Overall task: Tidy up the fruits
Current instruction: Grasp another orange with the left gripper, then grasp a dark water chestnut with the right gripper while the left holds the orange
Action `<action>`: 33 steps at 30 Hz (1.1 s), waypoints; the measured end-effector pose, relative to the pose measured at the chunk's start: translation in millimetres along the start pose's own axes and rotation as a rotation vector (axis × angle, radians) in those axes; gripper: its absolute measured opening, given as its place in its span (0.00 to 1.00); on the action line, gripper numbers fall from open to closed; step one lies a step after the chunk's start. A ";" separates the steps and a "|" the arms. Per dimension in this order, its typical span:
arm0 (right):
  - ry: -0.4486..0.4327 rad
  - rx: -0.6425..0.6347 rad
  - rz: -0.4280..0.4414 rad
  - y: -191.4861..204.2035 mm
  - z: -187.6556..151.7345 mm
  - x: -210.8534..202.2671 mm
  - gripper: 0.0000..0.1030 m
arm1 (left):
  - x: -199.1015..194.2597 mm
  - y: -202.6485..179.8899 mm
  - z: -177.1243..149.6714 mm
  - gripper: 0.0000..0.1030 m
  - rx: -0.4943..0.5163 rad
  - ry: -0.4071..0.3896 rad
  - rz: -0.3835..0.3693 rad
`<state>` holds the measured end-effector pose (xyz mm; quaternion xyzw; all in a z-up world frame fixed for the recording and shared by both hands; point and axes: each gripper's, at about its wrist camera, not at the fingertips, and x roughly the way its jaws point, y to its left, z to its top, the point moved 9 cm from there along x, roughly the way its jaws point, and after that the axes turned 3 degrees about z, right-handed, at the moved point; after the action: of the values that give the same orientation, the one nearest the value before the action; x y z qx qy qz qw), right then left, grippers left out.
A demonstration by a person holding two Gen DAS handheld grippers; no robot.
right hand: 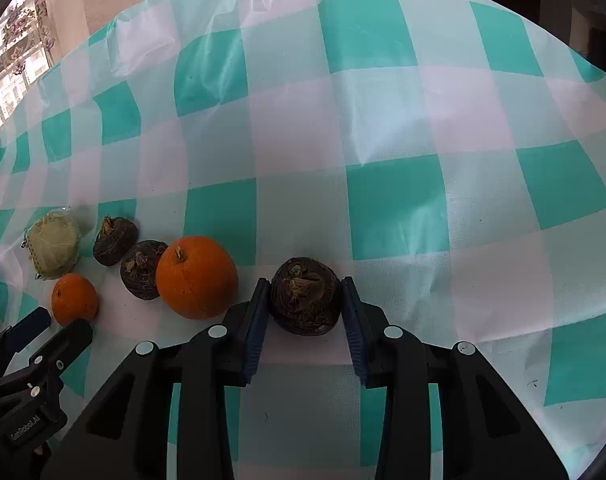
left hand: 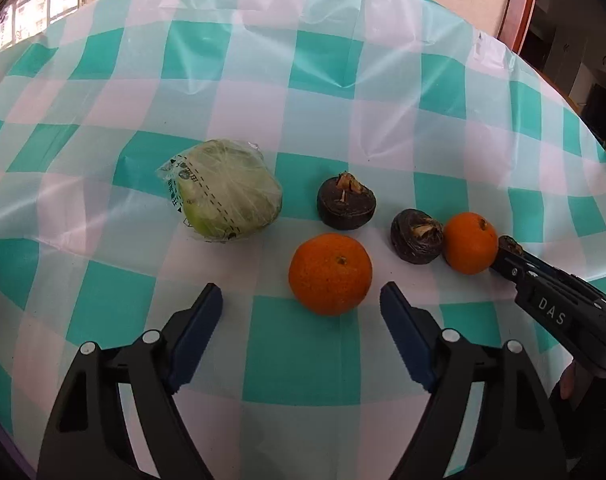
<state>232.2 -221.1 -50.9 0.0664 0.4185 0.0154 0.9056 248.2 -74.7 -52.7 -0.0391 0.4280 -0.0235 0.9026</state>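
My right gripper [right hand: 306, 294] is shut on a dark brown water chestnut [right hand: 305, 295] that sits low on the cloth; it shows at the right in the left wrist view [left hand: 510, 245]. My left gripper [left hand: 301, 300] is open just in front of an orange [left hand: 330, 274], which is also in the right wrist view [right hand: 74, 298]. A second orange [left hand: 470, 242] [right hand: 196, 276] lies beside the held chestnut. Two more water chestnuts [left hand: 346, 201] [left hand: 415, 236] lie between the oranges. A wrapped green cabbage [left hand: 223, 191] [right hand: 54, 249] lies at the left.
A round table under a teal and white checked plastic cloth [left hand: 303, 80] [right hand: 383, 120] carries everything. A wall and a wooden door frame [left hand: 521, 4] stand behind it, and a window [left hand: 27, 12] is at the far left.
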 end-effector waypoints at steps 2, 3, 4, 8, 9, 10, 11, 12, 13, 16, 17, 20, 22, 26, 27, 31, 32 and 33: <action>-0.004 0.021 0.025 -1.9 -0.7 -0.8 0.35 | 4.6 -3.8 5.9 0.69 0.009 0.000 0.001; -0.007 0.037 0.038 -3.4 -0.3 -1.3 0.35 | 5.5 -5.5 7.5 0.60 0.014 -0.001 0.002; -0.010 0.048 0.049 -4.4 -0.7 -1.8 0.35 | 5.3 -8.2 8.5 0.54 0.021 -0.005 -0.011; -0.015 0.070 0.069 -5.9 -1.5 -2.1 0.35 | 3.6 -12.1 9.6 0.39 0.018 -0.009 -0.059; -0.016 0.078 0.075 -7.3 0.9 0.1 0.35 | 2.9 -11.0 10.5 0.39 0.010 -0.013 -0.069; -0.017 0.085 0.079 -8.8 1.1 -0.1 0.35 | 2.0 -9.8 11.0 0.39 0.004 -0.017 -0.075; -0.019 0.092 0.084 -8.2 1.0 -0.5 0.35 | 1.2 -9.3 11.7 0.39 -0.001 -0.021 -0.081; -0.020 0.095 0.088 -7.7 0.7 -0.7 0.35 | -1.2 -6.5 10.9 0.39 -0.007 -0.025 -0.088; -0.020 0.099 0.092 -19.0 6.9 3.6 0.35 | -1.7 -5.3 11.3 0.39 -0.013 -0.027 -0.092; -0.024 0.118 0.108 -23.5 9.6 7.1 0.35 | -2.8 1.5 9.5 0.39 -0.038 -0.036 -0.105; -0.026 0.128 0.115 -24.8 10.3 7.2 0.35 | -3.6 1.9 8.4 0.39 -0.043 -0.038 -0.107; -0.030 0.147 0.133 -35.2 10.8 5.4 0.35 | -4.5 6.1 5.9 0.39 -0.046 -0.035 -0.112; -0.033 0.159 0.142 -43.0 11.2 2.1 0.35 | -5.4 8.8 3.7 0.39 -0.046 -0.033 -0.113; -0.036 0.172 0.156 -51.0 11.2 1.8 0.34 | -5.3 12.0 5.4 0.39 -0.068 -0.043 -0.113; -0.037 0.172 0.156 -52.7 11.4 1.9 0.34 | -4.5 12.6 4.7 0.39 -0.073 -0.041 -0.105; -0.043 0.189 0.158 -46.2 5.2 -4.4 0.34 | -8.9 14.9 -4.1 0.39 -0.084 -0.026 -0.100; -0.045 0.194 0.159 -45.4 2.4 -7.0 0.35 | -11.0 15.2 -8.4 0.39 -0.091 -0.021 -0.103; -0.046 0.200 0.160 -43.1 -1.1 -7.1 0.35 | -14.0 16.1 -12.7 0.39 -0.101 -0.018 -0.107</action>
<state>225.6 -264.3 -52.0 0.1898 0.3903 0.0445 0.8998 229.6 -58.3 -51.4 -0.1076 0.4178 -0.0499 0.9008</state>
